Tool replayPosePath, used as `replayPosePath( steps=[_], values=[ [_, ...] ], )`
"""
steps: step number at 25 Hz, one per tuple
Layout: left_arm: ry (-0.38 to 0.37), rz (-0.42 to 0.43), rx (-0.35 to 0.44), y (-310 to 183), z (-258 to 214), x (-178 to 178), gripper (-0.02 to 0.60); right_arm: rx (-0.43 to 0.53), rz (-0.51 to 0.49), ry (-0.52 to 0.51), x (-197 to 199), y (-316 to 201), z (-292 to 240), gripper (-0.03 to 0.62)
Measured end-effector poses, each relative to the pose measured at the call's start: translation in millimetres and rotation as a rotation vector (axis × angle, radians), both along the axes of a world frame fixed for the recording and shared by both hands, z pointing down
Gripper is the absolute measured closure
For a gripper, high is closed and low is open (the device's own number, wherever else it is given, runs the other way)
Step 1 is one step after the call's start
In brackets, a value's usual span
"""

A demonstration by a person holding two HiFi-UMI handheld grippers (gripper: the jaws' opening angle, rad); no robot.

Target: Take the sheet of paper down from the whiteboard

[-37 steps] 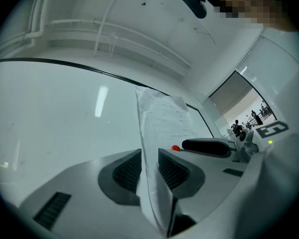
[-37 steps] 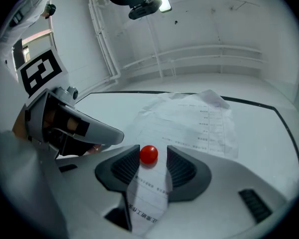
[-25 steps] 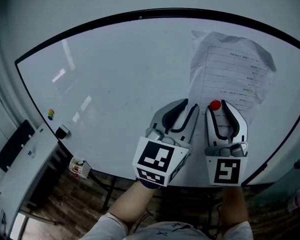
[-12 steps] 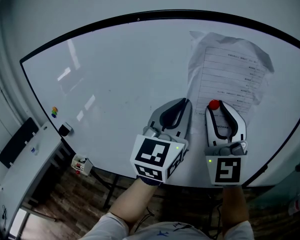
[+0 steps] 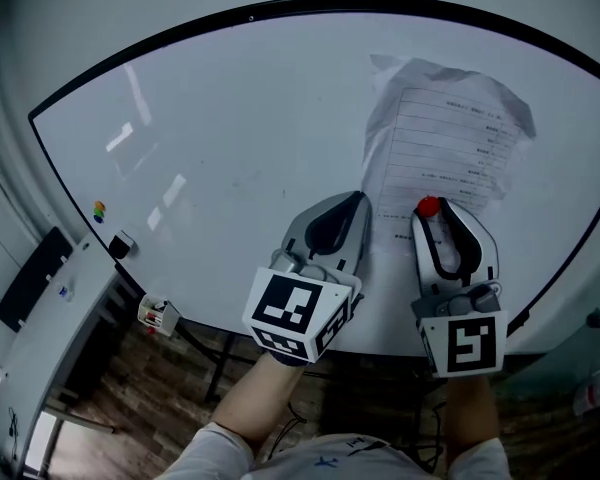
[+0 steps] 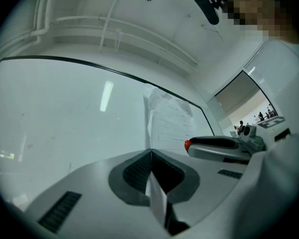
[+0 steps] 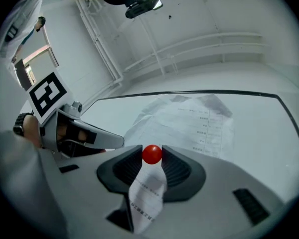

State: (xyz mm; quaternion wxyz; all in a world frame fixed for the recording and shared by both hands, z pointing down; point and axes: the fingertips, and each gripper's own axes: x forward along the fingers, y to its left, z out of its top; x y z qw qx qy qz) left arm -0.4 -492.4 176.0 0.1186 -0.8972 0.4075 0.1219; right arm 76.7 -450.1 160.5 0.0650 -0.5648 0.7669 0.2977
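Right in front of me, the left gripper has its jaws pressed together. A thin white edge of the sheet of paper is pinched between the pads. That is the sheet's lower left edge, right where the gripper's tip meets it in the head view.

Over to the right gripper. Its jaws are only partly apart and clamped on a round red magnet, which sits right at the tips with a pad on each side. A strip of the paper's printed bottom edge runs back between the jaws, under the magnet. The two grippers are side by side, close together but not touching.

Past the jaws, the sheet spreads upward, wrinkled and creased, against the right part of the whiteboard. Its printed lines face me. I can't tell what holds its top edge.

Further left on the board there is a small dark eraser near the lower left rim, and a cluster of coloured magnets just above it. Below that corner I see a small open box with something red and white in it, too small to tell what.
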Motion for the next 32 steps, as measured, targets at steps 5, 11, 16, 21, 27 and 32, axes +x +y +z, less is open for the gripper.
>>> replayPosePath(
  steps=[5, 11, 16, 21, 27, 32],
  values=[
    [-0.010, 0.009, -0.045, 18.1, -11.6, -9.1, 0.569, -0.031, -0.053, 0.012, -2.1, 18.8, -31.7, 0.465],
    [-0.069, 0.006, -0.128, 60.6, 73.1, 17.7, 0.568, -0.145, -0.130, -0.088, 34.3, 51.2, 37.8, 0.465],
    [-0.092, -0.013, -0.231, 81.6, 140.1, 27.4, 0.568, -0.263, -0.187, -0.147, 49.3, 66.3, 98.1, 0.465],
    [-0.131, -0.044, -0.312, 99.5, 195.9, 35.5, 0.568, -0.383, -0.213, -0.179, 62.6, 78.4, 159.9, 0.465],
    [-0.139, -0.055, -0.357, 109.9, 220.4, 33.3, 0.569, -0.414, -0.213, -0.191, 62.5, 86.2, 179.4, 0.465],
    [-0.150, -0.061, -0.366, 121.5, 234.9, 27.4, 0.568, -0.413, -0.201, -0.206, 62.1, 100.1, 189.5, 0.465]
  ],
)
